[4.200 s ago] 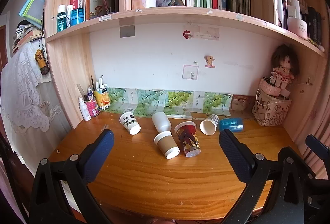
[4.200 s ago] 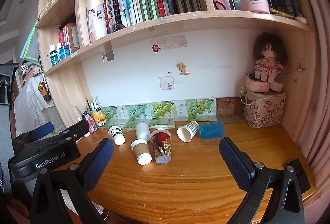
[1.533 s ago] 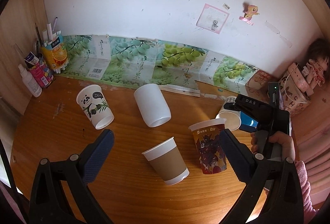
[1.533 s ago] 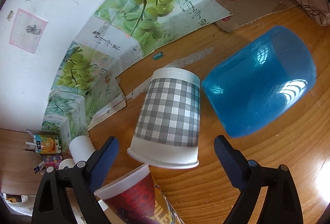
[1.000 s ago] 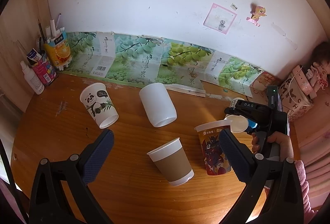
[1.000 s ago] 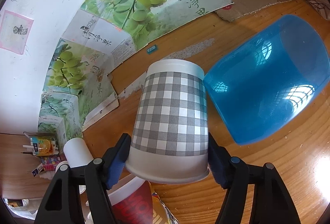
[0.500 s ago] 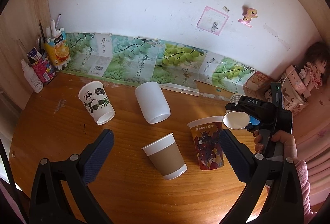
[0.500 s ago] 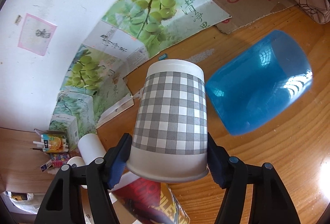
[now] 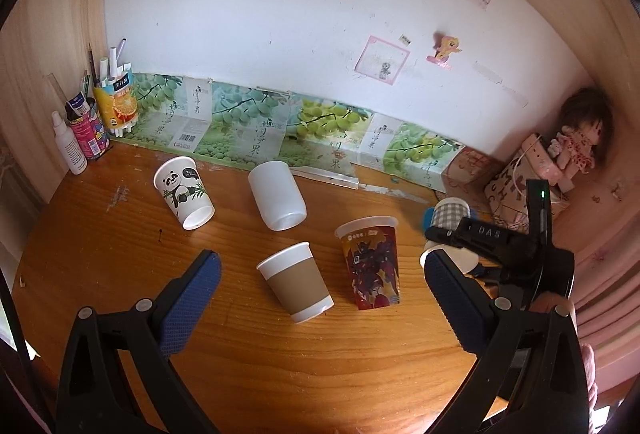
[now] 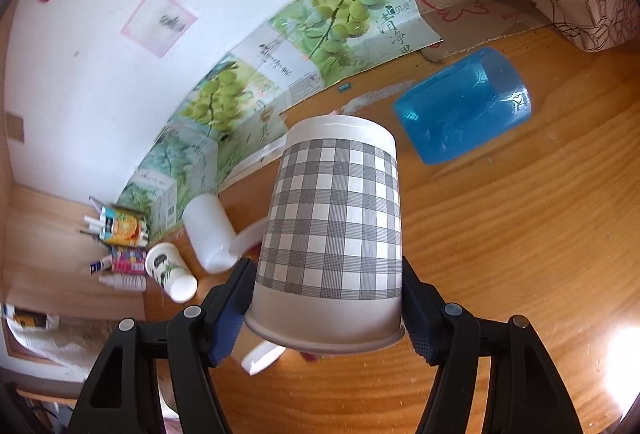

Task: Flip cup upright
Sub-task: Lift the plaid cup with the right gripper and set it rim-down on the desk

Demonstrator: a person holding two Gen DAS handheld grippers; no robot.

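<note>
The right gripper [image 10: 326, 308] is clamped on the checked cup [image 10: 332, 218], its pads pressing the wall just above the rim, and the cup is up off the bench [image 10: 520, 234] with its closed bottom pointing away from the camera and its mouth toward it. From the left wrist view the same cup [image 9: 451, 215] shows at the far right, above the wood beside the blue cup [image 10: 460, 110], which lies on its side. The left gripper [image 9: 320, 282] hangs above the middle of the bench with its jaws wide apart and nothing between them.

That checked cup looks like thin paper: very light, and soft enough to dent if squeezed hard. The stiffest place to take hold is near the rolled rim, which is about where it is held now. I would judge the turn is not yet finished, since the mouth is not facing up. Being so light, it could tip over when released unless its base sits flat first
</note>
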